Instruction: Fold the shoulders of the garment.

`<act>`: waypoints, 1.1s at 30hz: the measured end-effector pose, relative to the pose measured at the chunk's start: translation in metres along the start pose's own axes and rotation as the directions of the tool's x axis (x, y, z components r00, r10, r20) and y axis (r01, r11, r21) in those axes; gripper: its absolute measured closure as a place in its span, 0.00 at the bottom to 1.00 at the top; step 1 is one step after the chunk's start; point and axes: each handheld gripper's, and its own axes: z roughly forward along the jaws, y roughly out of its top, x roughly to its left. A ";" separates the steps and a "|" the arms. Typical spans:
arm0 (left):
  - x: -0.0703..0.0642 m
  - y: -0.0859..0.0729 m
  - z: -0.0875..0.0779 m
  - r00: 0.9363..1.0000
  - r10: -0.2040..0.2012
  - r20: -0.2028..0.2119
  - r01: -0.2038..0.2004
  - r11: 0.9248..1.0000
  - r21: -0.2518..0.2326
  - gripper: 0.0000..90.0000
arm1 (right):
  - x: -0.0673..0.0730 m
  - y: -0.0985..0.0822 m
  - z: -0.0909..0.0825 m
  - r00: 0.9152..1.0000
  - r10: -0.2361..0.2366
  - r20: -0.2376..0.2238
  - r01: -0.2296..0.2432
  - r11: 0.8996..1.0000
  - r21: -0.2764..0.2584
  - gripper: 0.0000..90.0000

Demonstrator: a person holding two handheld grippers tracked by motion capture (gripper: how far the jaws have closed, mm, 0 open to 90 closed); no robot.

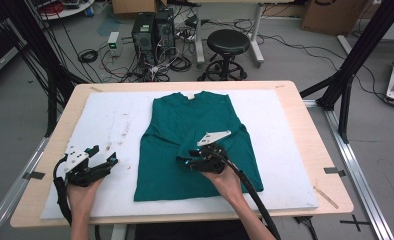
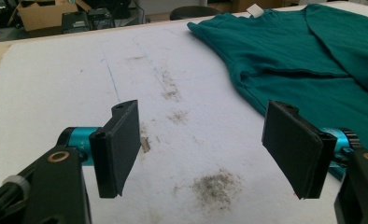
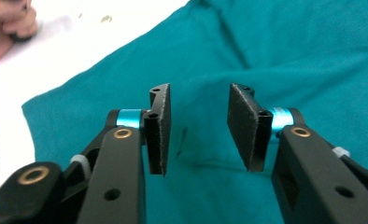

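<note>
A green shirt [image 1: 195, 145] lies flat on a white pad [image 1: 110, 125] that covers most of the wooden table [image 1: 305, 120]. The shirt sits at the middle of the pad, its collar and white neck tag [image 1: 189, 95] pointing away from the person, its hem toward the near edge. The sides appear folded inward, leaving a narrow shape.

The right claw [image 1: 184, 161] is over the lower middle of the shirt, held in the person's right hand [image 1: 227, 180], a black cable trailing back off the near edge of the table. In the right gripper view its jaws stand partly apart above the green cloth, with a clear gap between the pads [image 3: 159, 128]; no fabric is pinched between them.

The left claw [image 1: 105, 156] rests over the bare pad to the left of the shirt, near it but apart from it, held in the left hand [image 1: 82, 192]. In the left gripper view its jaws are spread wide, nothing between them but the stained white surface, with the shirt's edge [image 2: 247, 93] lying ahead and to the right.
</note>
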 end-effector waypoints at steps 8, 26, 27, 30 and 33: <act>0.000 0.000 0.000 1.000 -0.002 0.001 0.002 1.000 0.001 0.31 | 0.002 -0.005 0.011 0.998 -0.043 0.040 0.040 0.996 0.076 0.95; 0.000 0.000 0.000 1.000 0.001 -0.001 -0.001 1.000 0.004 0.31 | 0.000 -0.003 -0.004 1.000 -0.011 -0.005 0.011 0.998 0.066 0.70; 0.000 0.000 0.000 1.000 0.002 -0.001 -0.002 1.000 0.004 0.31 | 0.002 0.001 -0.006 1.000 -0.018 0.008 0.017 0.999 0.033 0.67; 0.000 0.000 0.000 1.000 0.005 -0.002 -0.005 1.000 0.005 0.31 | 0.006 0.014 -0.008 0.998 -0.048 0.036 0.049 0.999 -0.016 0.64; 0.000 0.000 0.000 1.000 0.003 -0.001 -0.003 1.000 0.005 0.31 | 0.009 0.027 0.001 0.996 -0.080 0.044 0.079 0.997 0.020 0.57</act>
